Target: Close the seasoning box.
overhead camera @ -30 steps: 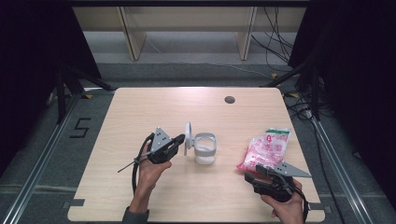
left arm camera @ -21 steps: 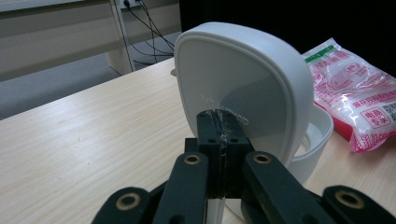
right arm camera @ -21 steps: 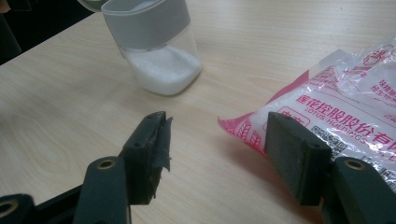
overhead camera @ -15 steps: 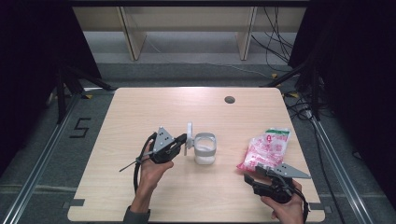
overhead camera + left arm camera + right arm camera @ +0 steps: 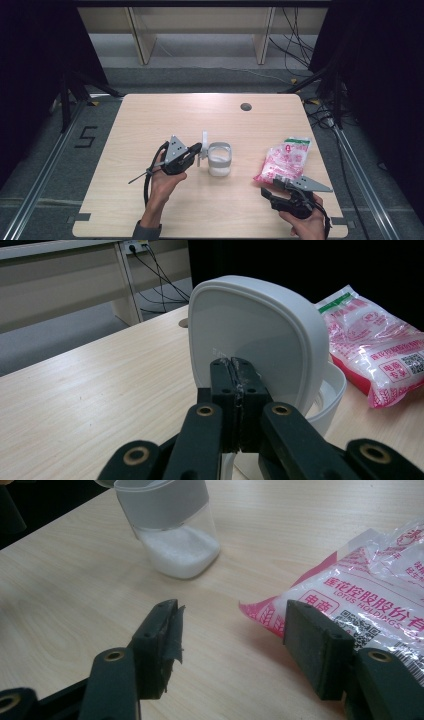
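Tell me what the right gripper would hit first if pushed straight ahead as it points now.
Probably the corner of the pink-and-white plastic bag, lying just ahead of the right gripper by one of its open jaws; depth is uncertain. The clear container of white granules stands farther off.

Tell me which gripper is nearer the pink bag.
Right. The right gripper sits open just short of the pink bag's near corner; the left gripper is across the jar, clamped on its lid.

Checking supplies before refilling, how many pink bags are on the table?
1. The pink bag lies on the table's right side, just ahead of the right gripper; nothing suggests another hidden.
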### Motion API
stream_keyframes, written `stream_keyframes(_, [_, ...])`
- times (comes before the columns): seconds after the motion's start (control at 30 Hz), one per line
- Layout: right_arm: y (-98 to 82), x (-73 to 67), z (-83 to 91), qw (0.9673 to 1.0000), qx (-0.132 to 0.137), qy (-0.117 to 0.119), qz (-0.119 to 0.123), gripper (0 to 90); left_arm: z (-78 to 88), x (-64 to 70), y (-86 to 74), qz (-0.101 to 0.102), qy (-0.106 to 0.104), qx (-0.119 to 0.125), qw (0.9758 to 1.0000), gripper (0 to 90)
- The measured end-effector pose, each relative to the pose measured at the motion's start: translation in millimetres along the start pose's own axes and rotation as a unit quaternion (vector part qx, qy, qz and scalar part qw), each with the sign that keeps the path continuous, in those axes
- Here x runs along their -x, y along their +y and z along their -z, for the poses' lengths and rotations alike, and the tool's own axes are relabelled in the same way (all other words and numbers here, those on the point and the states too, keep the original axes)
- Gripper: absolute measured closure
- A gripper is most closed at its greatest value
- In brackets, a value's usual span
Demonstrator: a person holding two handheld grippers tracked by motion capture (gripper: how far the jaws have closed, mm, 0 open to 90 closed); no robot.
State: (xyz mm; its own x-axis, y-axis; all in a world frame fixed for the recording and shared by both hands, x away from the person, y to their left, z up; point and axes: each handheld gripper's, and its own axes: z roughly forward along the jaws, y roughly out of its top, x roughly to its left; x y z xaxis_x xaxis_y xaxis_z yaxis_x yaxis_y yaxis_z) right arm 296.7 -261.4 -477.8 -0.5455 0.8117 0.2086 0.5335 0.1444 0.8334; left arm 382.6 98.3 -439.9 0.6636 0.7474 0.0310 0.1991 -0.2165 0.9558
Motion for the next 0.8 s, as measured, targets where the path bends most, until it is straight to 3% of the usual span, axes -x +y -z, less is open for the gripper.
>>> stream_keyframes(0.07, [-0.1, -1.7, 0.8, 0.9999, -0.003, 0.001, -0.010, 40.3, -0.2, 1.8, 0.8, -0.002, -0.003, 0.000, 1.0000, 88.4])
stream_keyframes(0.13, [-0.4, 0.3, -0.1, 0.9999, 0.010, 0.006, 0.004, 40.3, 0.5, 5.0, 2.5, -0.007, -0.005, -0.002, 1.0000, 88.4])
stream_keyframes(0.47, [-0.3, 0.5, 1.5, 0.9999, 0.006, 0.004, 0.008, 40.2, -5.2, 18.9, 8.0, -0.011, -0.030, -0.001, 0.9995, 85.9])
stream_keyframes(0.57, [-1.1, -0.4, 1.3, 1.0000, 0.002, 0.002, -0.002, 40.1, -4.3, 20.7, 8.7, -0.007, -0.042, 0.003, 0.9991, 81.6])
stream_keyframes(0.63, [-0.5, 0.7, 0.9, 1.0000, 0.003, -0.001, 0.006, 40.1, -1.8, 21.7, 9.1, -0.002, -0.048, 0.004, 0.9988, 77.6])
stream_keyframes(0.73, [-1.0, 0.8, -0.5, 1.0000, 0.007, 0.003, 0.005, 40.1, 1.8, 21.8, 8.8, 0.006, -0.064, 0.008, 0.9979, 66.2])
stream_keyframes(0.77, [-0.5, 0.8, 0.5, 1.0000, -0.001, 0.000, 0.006, 40.1, 2.7, 22.0, 7.3, 0.019, -0.064, 0.012, 0.9977, 62.9])
stream_keyframes(0.8, [-0.4, 0.7, 0.5, 1.0000, 0.000, 0.000, 0.006, 40.1, 4.1, 21.0, 6.9, 0.011, -0.062, 0.007, 0.9980, 60.4])
